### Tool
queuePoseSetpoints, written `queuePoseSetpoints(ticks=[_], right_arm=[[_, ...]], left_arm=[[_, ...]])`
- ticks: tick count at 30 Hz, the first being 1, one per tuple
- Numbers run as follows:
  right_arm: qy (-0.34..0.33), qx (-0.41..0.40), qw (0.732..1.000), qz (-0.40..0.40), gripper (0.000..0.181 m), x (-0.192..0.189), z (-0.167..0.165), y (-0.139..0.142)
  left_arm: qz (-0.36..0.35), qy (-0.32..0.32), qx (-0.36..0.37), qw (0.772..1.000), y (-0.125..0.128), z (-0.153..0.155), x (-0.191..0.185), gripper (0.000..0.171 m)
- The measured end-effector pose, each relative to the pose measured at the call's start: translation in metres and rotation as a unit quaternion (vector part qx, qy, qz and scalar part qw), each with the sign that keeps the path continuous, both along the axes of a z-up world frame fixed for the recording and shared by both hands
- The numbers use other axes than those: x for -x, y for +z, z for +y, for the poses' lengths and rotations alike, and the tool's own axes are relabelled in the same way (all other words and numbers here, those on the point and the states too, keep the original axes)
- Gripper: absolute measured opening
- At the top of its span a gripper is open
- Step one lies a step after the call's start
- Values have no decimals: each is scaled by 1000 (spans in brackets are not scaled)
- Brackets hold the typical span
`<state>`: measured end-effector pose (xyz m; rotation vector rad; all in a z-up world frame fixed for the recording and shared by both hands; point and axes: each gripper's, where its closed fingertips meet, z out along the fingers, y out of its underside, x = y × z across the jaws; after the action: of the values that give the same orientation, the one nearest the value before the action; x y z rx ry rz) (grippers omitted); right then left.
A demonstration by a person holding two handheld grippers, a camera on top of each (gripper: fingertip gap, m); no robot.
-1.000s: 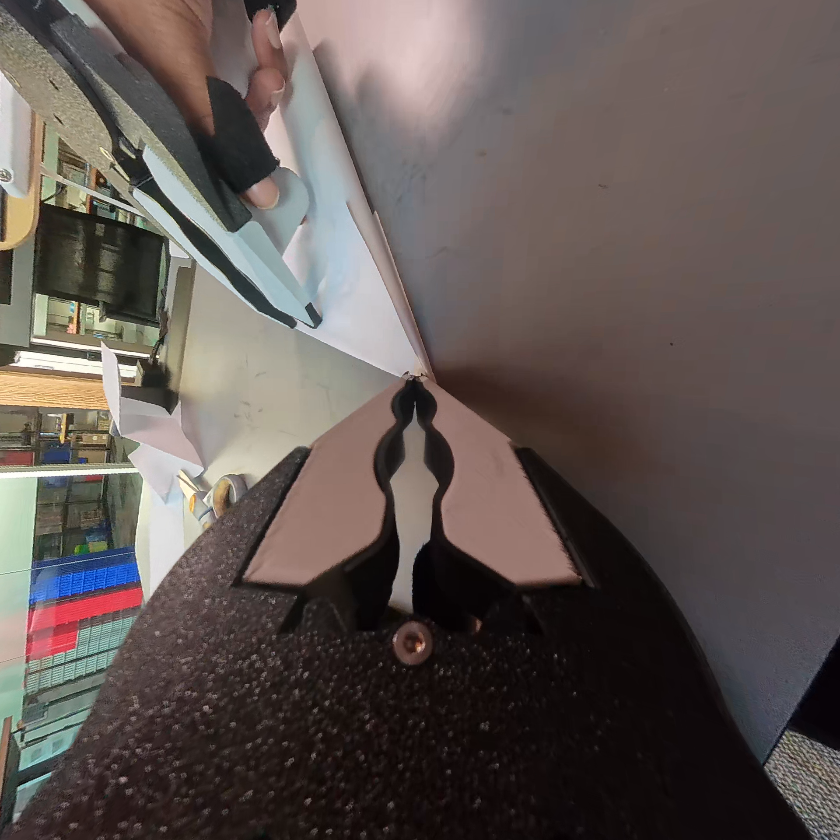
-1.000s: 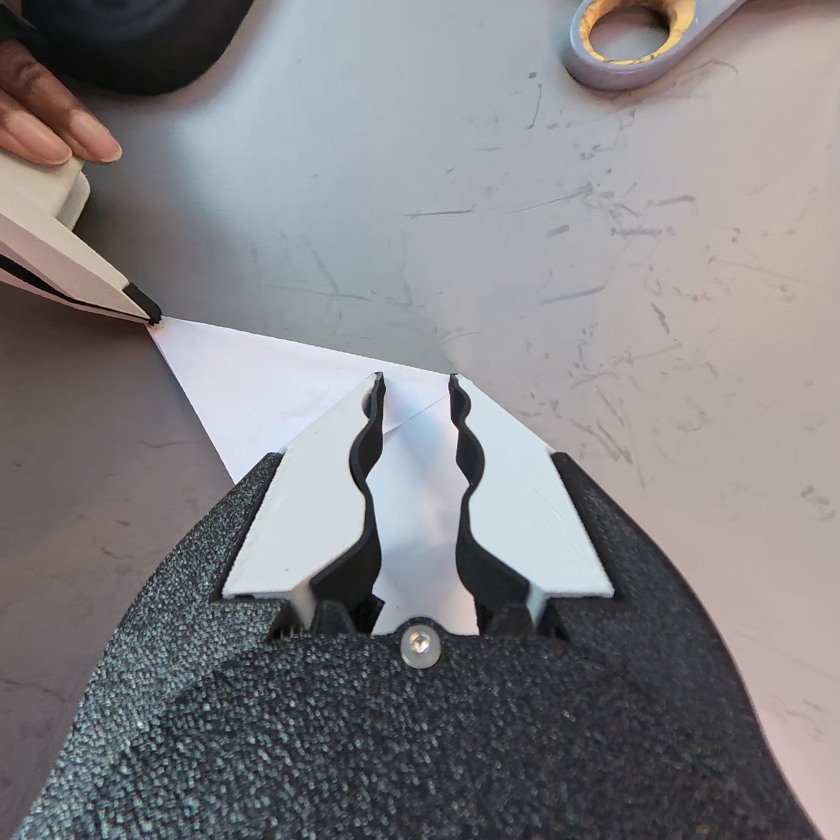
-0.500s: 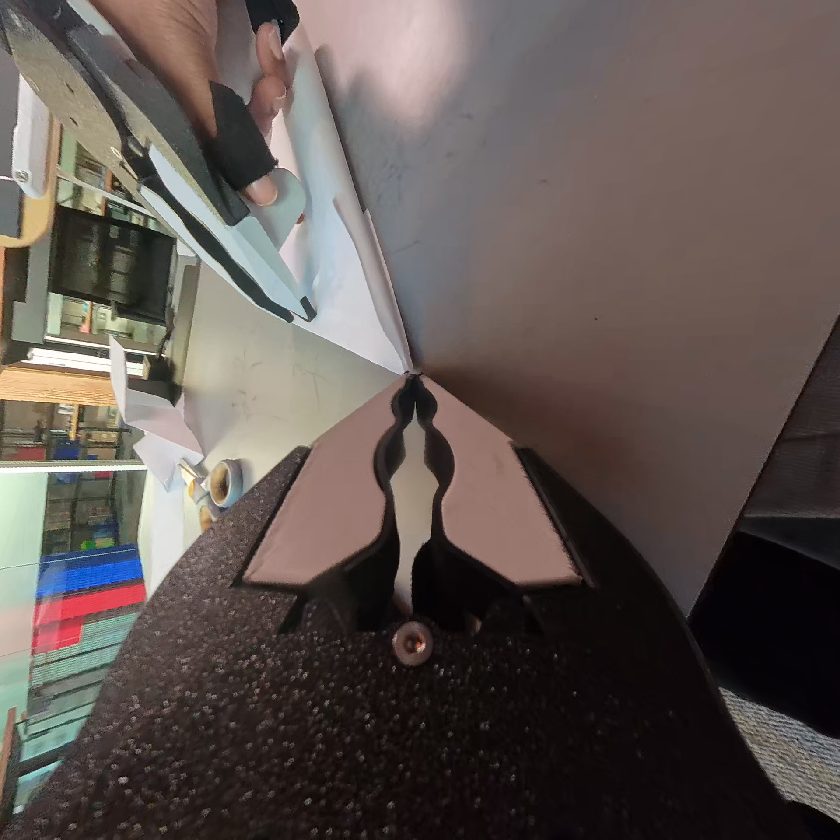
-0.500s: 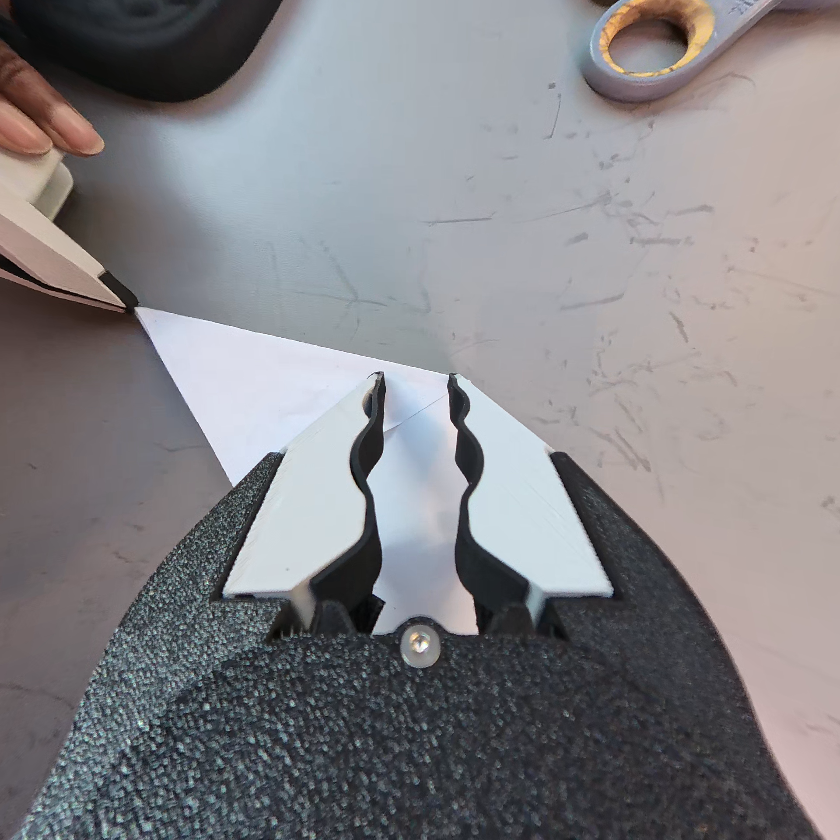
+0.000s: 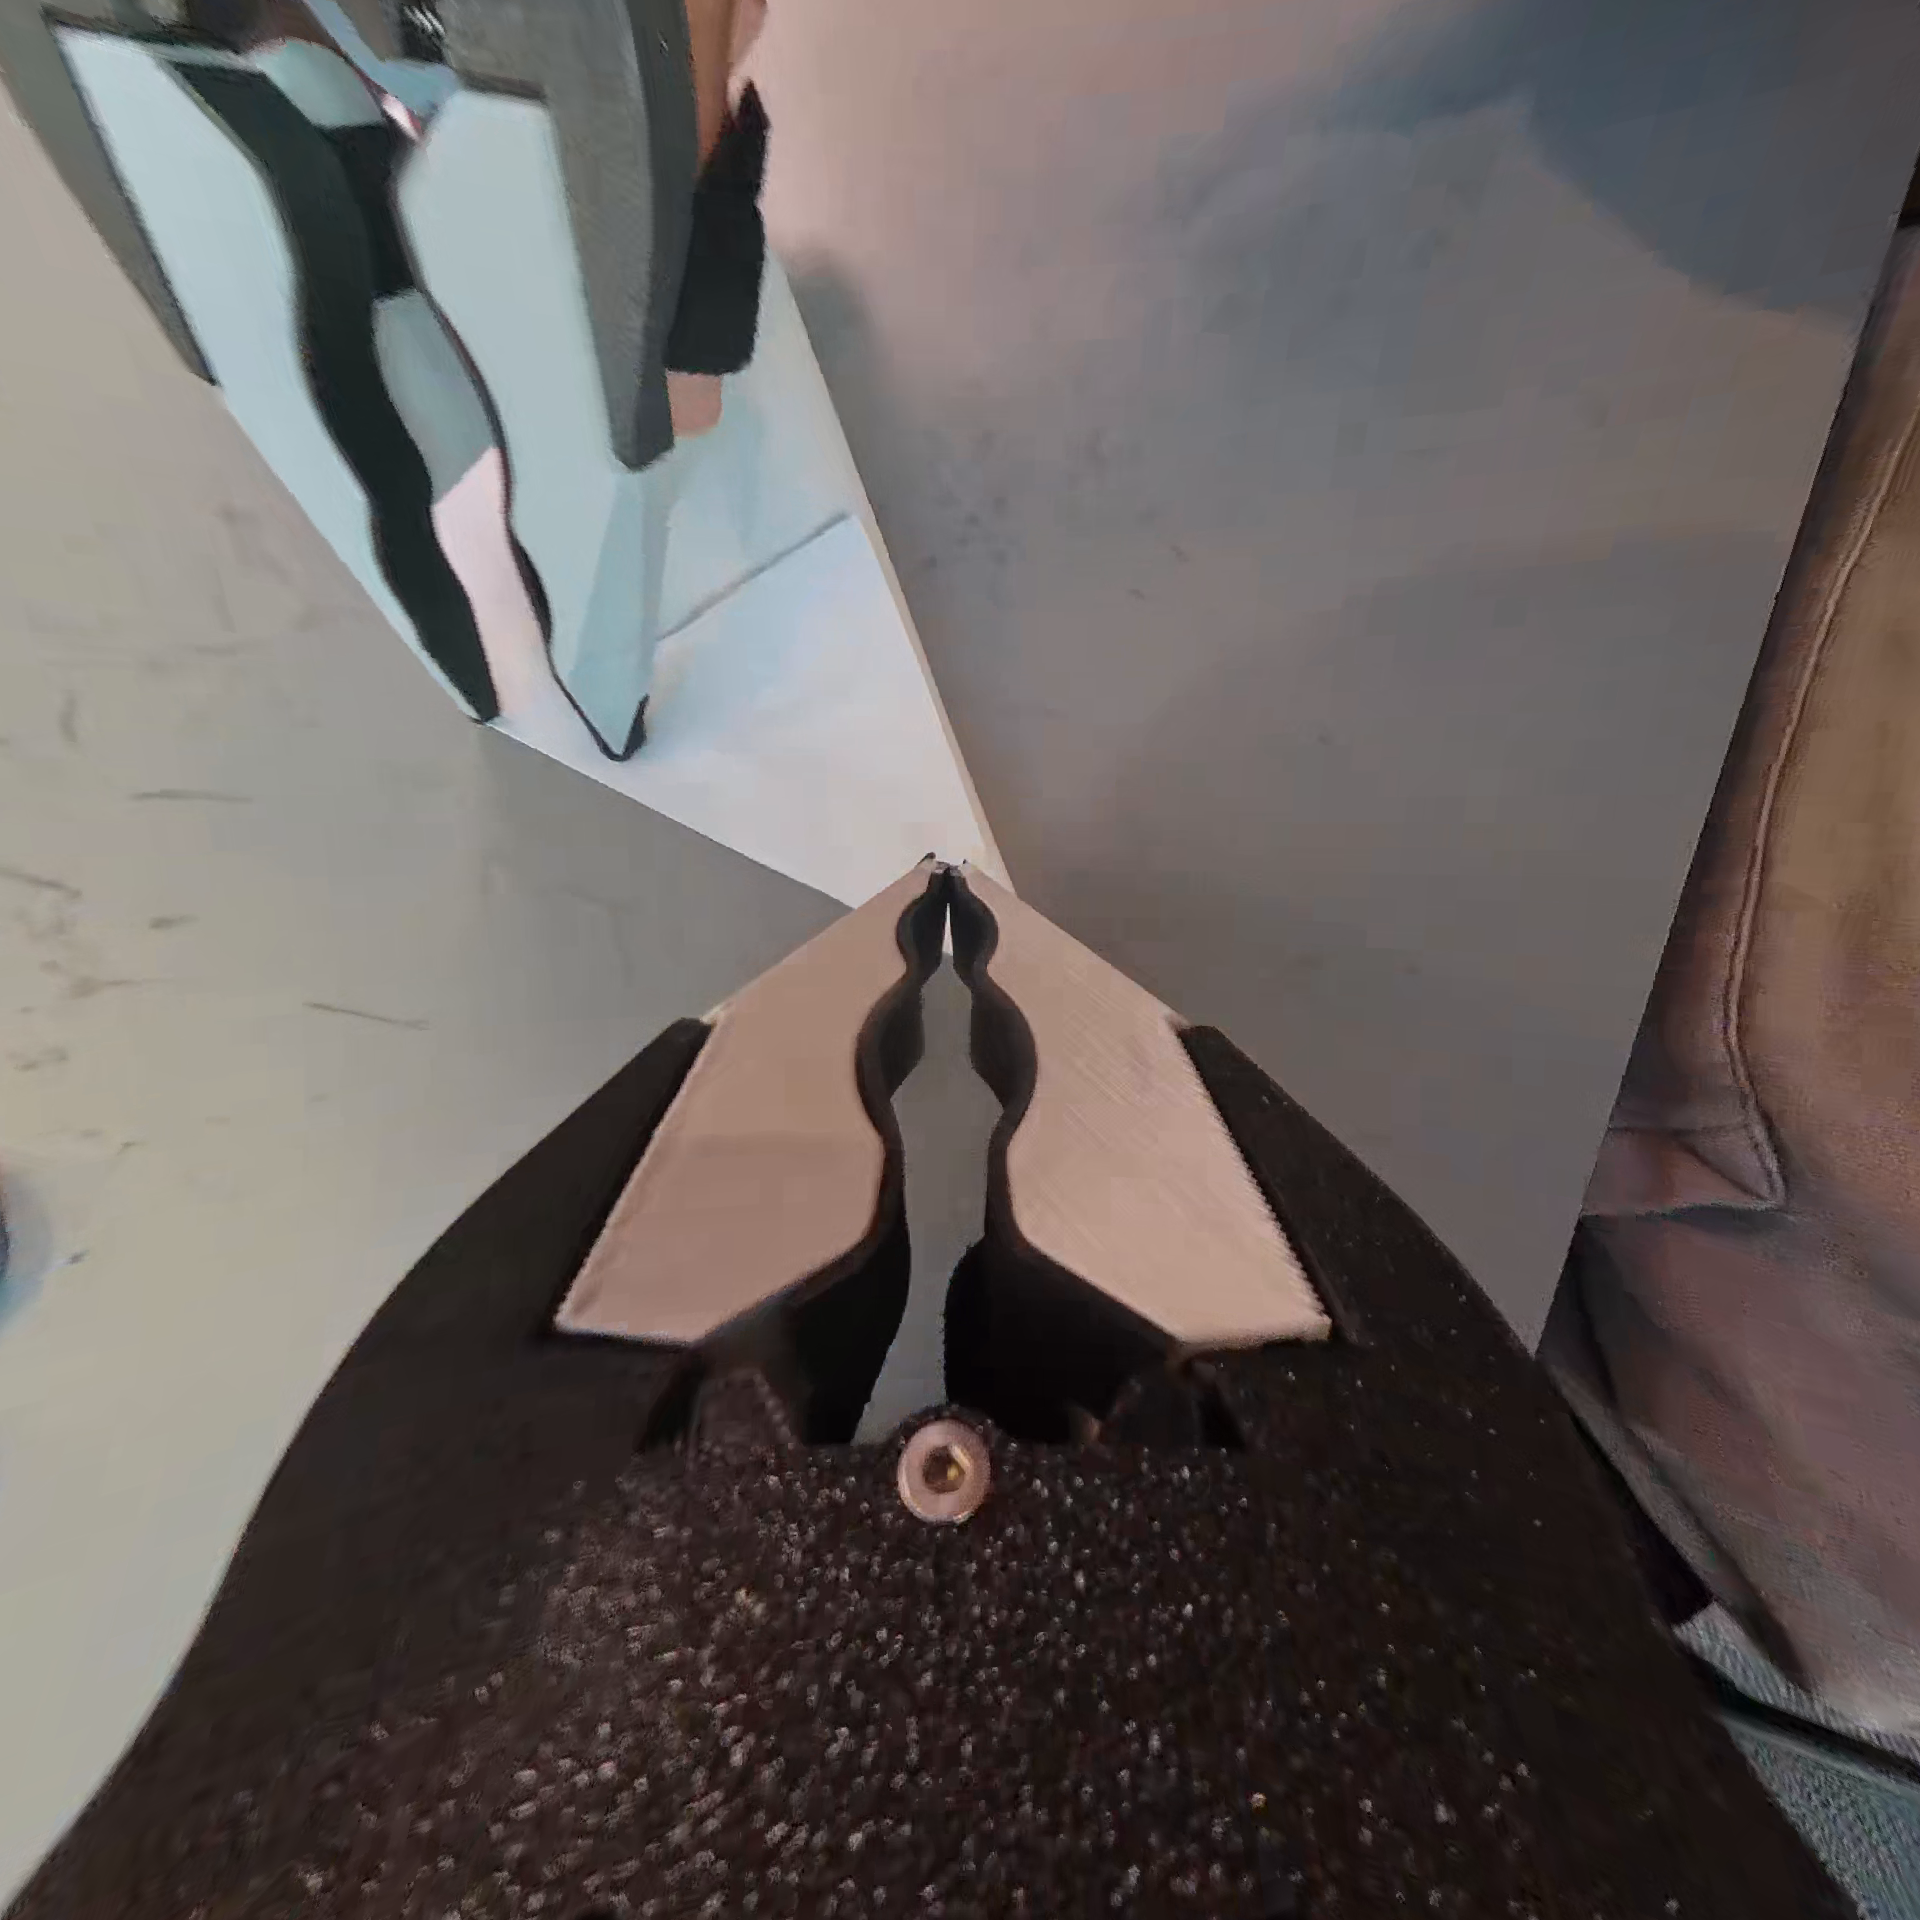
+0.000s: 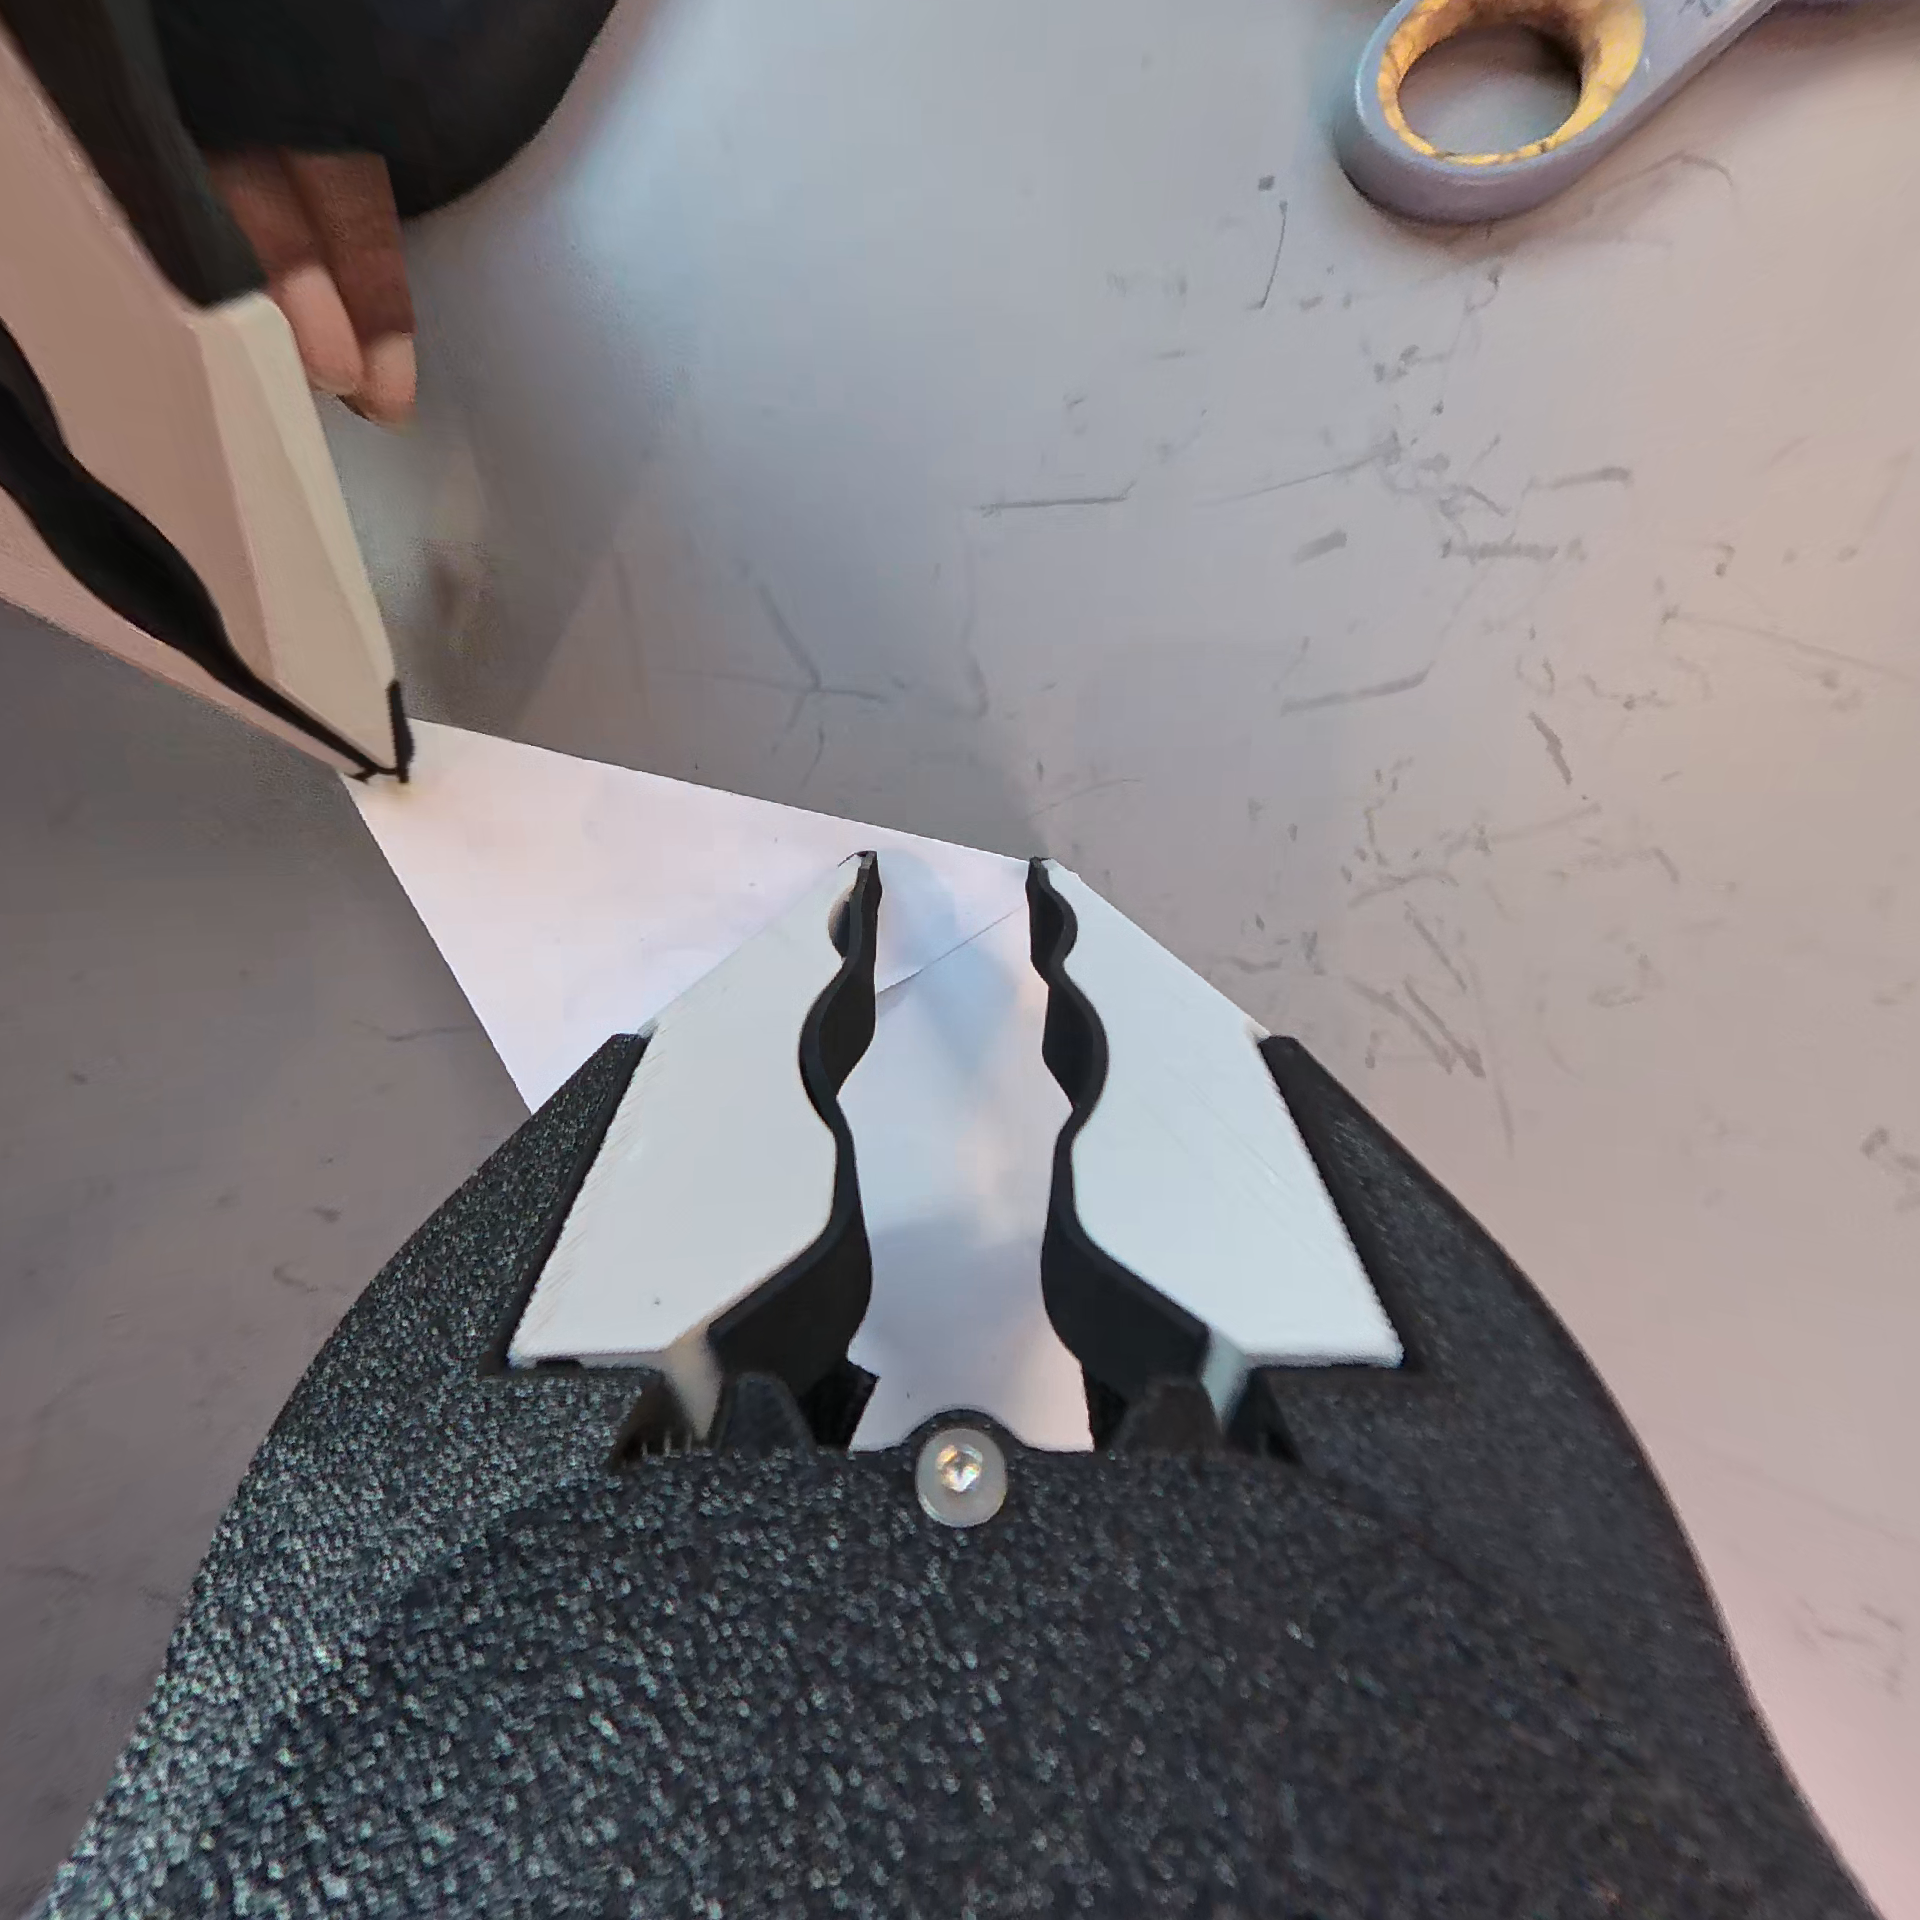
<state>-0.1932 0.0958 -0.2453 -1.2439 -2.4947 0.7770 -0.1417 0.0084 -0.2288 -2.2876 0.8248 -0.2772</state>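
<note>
A white sheet of paper (image 5: 790,717) folded to a point lies on the grey table (image 5: 260,935). My left gripper (image 5: 945,864) is shut with its tips pinching the paper's pointed corner. In the right wrist view the left gripper (image 6: 395,767) comes in from the upper left onto that corner, with a person's fingers (image 6: 353,312) behind it. My right gripper (image 6: 951,868) is open, its two fingers down over the paper (image 6: 582,883) near its far edge, with a fold line between them. It also shows in the left wrist view (image 5: 561,727), upper left, standing on the paper.
A grey scissors handle with a yellow-lined ring (image 6: 1507,114) lies at the far right of the scratched table (image 6: 1351,623). The table's edge and a person's grey clothing (image 5: 1766,935) run down the right side of the left wrist view.
The left gripper has rolled upright while staying on the paper's corner and has drawn nearer to the right gripper. The right gripper stays open over the paper.
</note>
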Motion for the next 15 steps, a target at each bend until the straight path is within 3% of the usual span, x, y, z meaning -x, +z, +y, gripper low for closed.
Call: queuePoseSetpoints(ticks=[2,6,9,12,15], right_arm=[[0,0,1000,-1,28,0,0,0],[2,-1,1000,5,35,0,1,2],[-4,14,998,67,37,-3,-3,33],[15,60,991,116,26,-29,-33,71],[33,59,994,89,11,-55,-72,59]], left_arm=[[31,-20,24,999,-16,-3,1,0],[28,-22,25,999,-18,-2,0,0],[30,-14,12,999,-18,-2,0,0],[27,-7,1,1000,-18,-2,0,0],[28,-6,-8,1000,-18,-2,0,0]])
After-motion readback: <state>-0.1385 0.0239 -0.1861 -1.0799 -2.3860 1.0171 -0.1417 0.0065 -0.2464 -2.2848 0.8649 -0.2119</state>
